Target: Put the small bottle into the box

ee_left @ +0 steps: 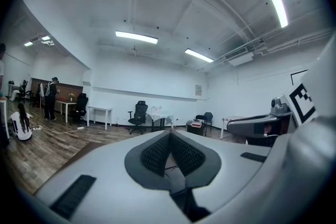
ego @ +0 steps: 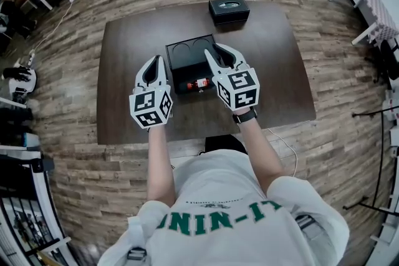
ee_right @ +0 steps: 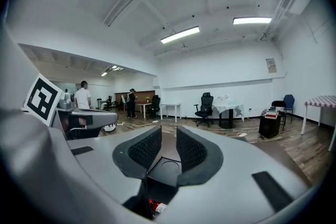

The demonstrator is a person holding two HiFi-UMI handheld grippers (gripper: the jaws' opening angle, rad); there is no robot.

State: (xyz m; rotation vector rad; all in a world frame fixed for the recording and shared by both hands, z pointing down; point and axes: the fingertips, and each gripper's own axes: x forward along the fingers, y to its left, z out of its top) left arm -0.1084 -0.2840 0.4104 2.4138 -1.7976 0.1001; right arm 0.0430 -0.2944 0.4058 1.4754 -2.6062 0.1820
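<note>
Dark desk (ego: 137, 40) seen from straight above. In the middle of it, an open black box (ego: 181, 43) with two round hollows inside. Just on the near side of that box, the small bottle (ego: 198, 83), flat on its side on the desk, red label showing, not in the box. Its right end tucked out of sight beneath the right hand-held gripper (ego: 214, 50).

To the left of the box, the left hand-held gripper (ego: 158, 60), jaws pinched together. Confirmed in its own view (ee_left: 170, 134): dark ribbed pads meeting at the tips, nothing caught between them, aimed out across the room.

On the right, a different story: jaws apart, a clear gap between the pads (ee_right: 168, 131), nothing pinched. Poised over the near right part of the box, with a round hollow of the box (ee_right: 167, 168) visible through the gap and the bottle's red label (ee_right: 156, 207) peeking in at the very bottom of that view.

Bottle between the two grippers, then, and gripped by neither.

At the far edge of the desk, a second black box (ego: 229, 9), lid on.
</note>
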